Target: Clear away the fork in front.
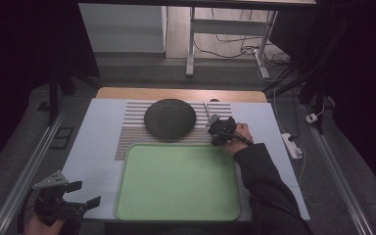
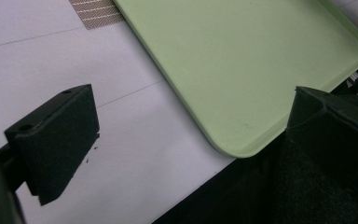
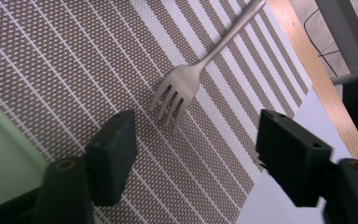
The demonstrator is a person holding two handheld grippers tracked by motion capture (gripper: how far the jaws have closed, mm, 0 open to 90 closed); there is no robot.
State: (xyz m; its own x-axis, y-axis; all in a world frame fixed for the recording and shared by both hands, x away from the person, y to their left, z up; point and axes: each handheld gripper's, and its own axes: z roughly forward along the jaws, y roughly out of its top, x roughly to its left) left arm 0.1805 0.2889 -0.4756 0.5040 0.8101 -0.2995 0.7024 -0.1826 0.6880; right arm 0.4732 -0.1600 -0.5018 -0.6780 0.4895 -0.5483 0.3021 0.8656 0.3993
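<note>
In the right gripper view the right gripper has its jaws apart with nothing between the pads, hanging just over the striped placemat. The fork lies on that mat toward twelve o'clock from the jaws, its tines nearest them and its handle running off toward one o'clock. So the long axis runs nearly along the reach, and the tines fall between the two pads' lines; I judge the next move to be a short advance and a closing across the fork's neck.

This hand is far nearer the fork. The left gripper, also spread and empty, waits at seven o'clock on the table, beside the green tray.

The high view adds the dark round dish at eleven o'clock from the right gripper, while the fork there is a thin sliver. The left gripper view gives the tray's near corner.
</note>
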